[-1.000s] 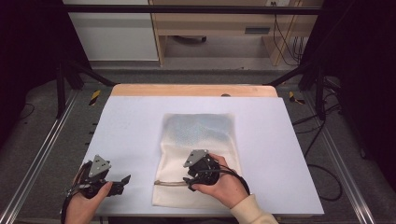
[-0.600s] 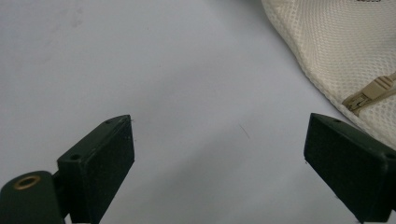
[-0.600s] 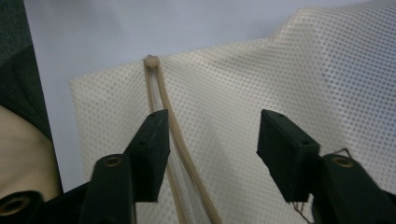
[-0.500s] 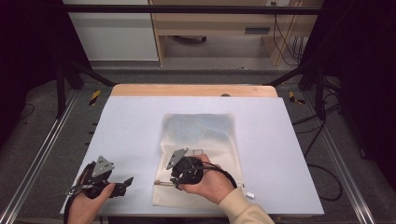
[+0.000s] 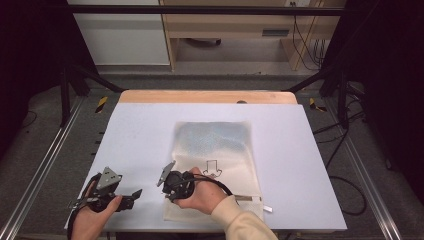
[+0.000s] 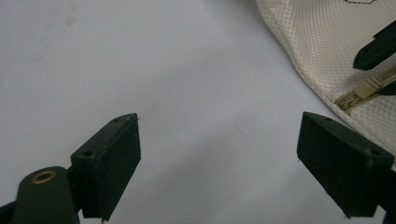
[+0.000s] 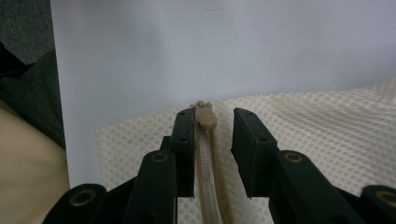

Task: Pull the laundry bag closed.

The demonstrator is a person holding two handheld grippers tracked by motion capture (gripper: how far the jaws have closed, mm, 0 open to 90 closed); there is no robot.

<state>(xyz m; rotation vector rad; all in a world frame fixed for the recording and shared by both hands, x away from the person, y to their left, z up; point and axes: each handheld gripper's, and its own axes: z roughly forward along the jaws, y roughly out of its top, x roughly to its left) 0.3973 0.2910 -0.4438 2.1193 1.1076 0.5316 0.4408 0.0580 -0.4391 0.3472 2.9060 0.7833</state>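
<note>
Now at the near end of the mesh bag (image 5: 215, 165): cream netting, laid flat on the white table (image 5: 150, 130), bluish contents at its far half, an arrow printed mid-bag. Right gripper (image 5: 170, 186) over the bag's near left corner, held in a hand with a cream sleeve (image 5: 240, 222). Jaws just been closing, now narrow and set either side of the tan zipper (image 7: 208, 154), the zipper's end (image 7: 205, 116) level with the pads (image 7: 186, 140); a sliver of gap on each side, not yet pinching. Left gripper (image 5: 131, 196) left of the bag, just off its near left corner, over bare table. Jaws wide apart, nothing between them, pads (image 6: 114, 163) clear of the netting (image 6: 327, 51).
</note>
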